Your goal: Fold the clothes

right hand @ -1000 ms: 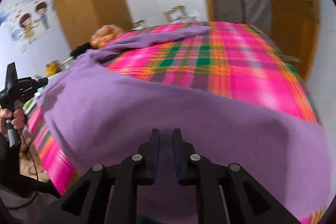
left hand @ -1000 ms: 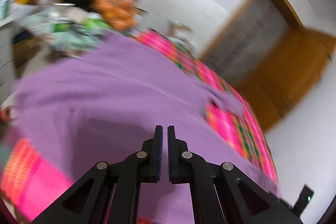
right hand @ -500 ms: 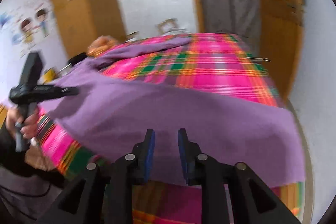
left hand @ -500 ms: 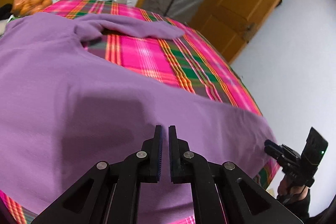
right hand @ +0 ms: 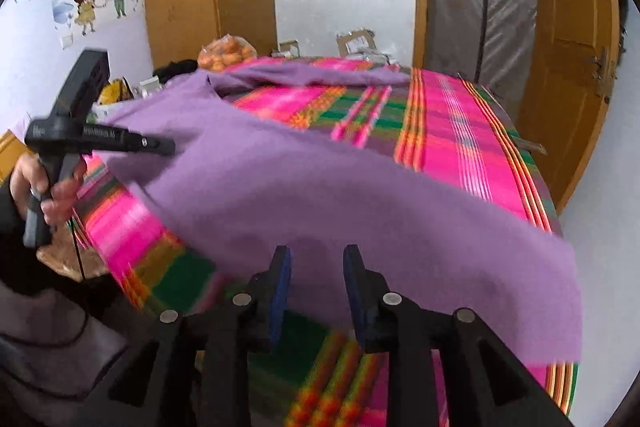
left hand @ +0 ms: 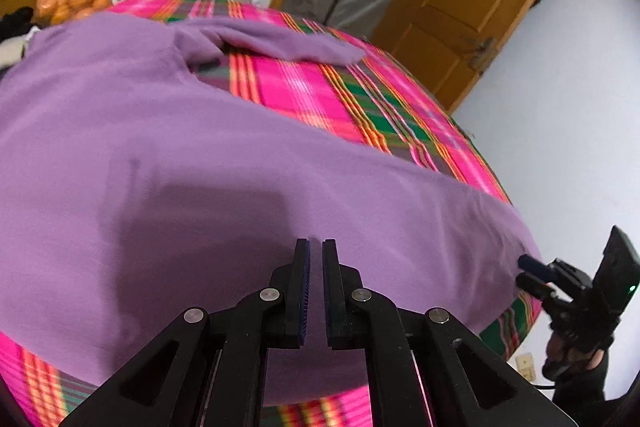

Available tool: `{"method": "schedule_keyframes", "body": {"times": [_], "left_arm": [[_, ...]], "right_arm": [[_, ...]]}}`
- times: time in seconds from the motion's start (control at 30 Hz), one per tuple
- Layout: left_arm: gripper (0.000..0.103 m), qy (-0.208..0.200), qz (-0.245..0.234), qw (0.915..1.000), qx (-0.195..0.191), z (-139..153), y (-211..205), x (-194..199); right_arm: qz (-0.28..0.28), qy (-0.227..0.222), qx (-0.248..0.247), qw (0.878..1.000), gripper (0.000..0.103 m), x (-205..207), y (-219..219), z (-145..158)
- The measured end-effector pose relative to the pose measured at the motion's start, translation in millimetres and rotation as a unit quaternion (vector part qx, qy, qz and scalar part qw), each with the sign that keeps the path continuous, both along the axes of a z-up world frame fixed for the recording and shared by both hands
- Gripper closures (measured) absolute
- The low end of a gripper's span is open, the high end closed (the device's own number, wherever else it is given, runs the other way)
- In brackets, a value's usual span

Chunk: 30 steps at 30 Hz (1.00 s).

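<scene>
A purple shirt (left hand: 248, 163) lay spread flat on a round table covered in a pink plaid cloth (left hand: 320, 99). Its hem hung near the table's close edge, and its body ran away from both cameras toward the far side, so its long axis pointed hem-to-collar away from the person. One sleeve (left hand: 280, 43) stretched sideways across the cloth at the far end.

The left gripper (left hand: 316, 251) hovered just above the shirt's near middle, its jaws almost closed with only a thin gap and nothing between them. The right gripper (right hand: 316, 259) hung at the hem's near edge, its jaws opening, a moderate gap, with no fabric pinched between them.

In the right view, the left gripper reached over the shirt's left edge. In the left view, the right gripper sat beside the hem's right corner. Each hand seemed nearest its own side of the hem, which likely suited a grasp there.
</scene>
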<state>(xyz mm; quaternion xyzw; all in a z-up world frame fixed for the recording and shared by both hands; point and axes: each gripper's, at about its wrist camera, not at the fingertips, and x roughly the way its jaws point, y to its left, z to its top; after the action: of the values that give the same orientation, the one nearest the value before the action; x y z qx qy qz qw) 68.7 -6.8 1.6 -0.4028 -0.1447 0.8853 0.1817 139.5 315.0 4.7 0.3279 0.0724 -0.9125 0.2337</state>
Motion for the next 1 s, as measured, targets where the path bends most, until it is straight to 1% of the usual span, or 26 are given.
{"method": "schedule_keyframes", "body": {"times": [0.1,0.2,0.27,0.33,0.37,0.4,0.53,0.6,0.67,0.77,0.8,0.93,1.0], "left_arm": [[0.097,0.016,0.033,0.9993,0.000,12.6,-24.0,-4.0],[0.097,0.028,0.065,0.9975,-0.009,22.9,-45.6,-13.1],[0.097,0.035,0.084,0.9958,-0.008,29.2,-62.1,-19.1],[0.091,0.040,0.106,0.9935,-0.005,34.4,-80.5,-26.4],[0.086,0.042,0.119,0.9920,-0.004,36.8,-90.8,-31.1],[0.084,0.044,0.131,0.9904,-0.002,38.8,-100.6,-35.5],[0.081,0.039,0.164,0.9856,-0.001,34.8,-132.1,-50.9],[0.081,0.031,0.180,0.9832,0.002,29.3,-147.2,-57.2],[0.081,0.022,0.191,0.9814,0.007,22.8,-158.7,-60.7],[0.081,0.014,0.197,0.9801,0.015,13.5,-169.0,-64.4],[0.081,0.013,0.196,0.9803,0.014,11.0,-169.6,-65.3],[0.081,0.008,0.193,0.9811,0.014,0.8,-172.1,-68.7],[0.081,-0.003,0.191,0.9814,0.022,-6.0,-174.1,-71.6]], "right_arm": [[0.013,0.014,-0.020,1.000,0.075,-18.8,-13.3,18.8],[0.026,0.011,-0.051,0.998,0.075,-45.2,-27.8,40.6],[0.033,0.007,-0.070,0.997,0.075,-64.0,-37.6,55.3],[0.034,0.001,-0.085,0.996,0.071,-82.0,-47.7,69.9],[0.033,-0.001,-0.095,0.995,0.069,-93.0,-53.5,78.1],[0.033,-0.003,-0.104,0.994,0.068,-104.0,-59.9,85.7],[0.045,-0.004,-0.108,0.993,0.065,-148.0,-95.1,105.4],[0.072,-0.001,-0.085,0.994,0.064,-177.6,-126.6,113.3],[0.098,0.001,-0.058,0.994,0.064,-199.6,-158.4,114.1],[0.145,-0.021,-0.021,0.989,0.064,-240.5,-213.1,105.1],[0.160,-0.033,-0.011,0.987,0.064,-255.5,-232.3,97.8],[0.195,-0.068,0.032,0.978,0.064,-301.7,-283.1,65.0],[0.208,-0.084,0.051,0.973,0.064,-326.5,-303.5,49.3]]}}
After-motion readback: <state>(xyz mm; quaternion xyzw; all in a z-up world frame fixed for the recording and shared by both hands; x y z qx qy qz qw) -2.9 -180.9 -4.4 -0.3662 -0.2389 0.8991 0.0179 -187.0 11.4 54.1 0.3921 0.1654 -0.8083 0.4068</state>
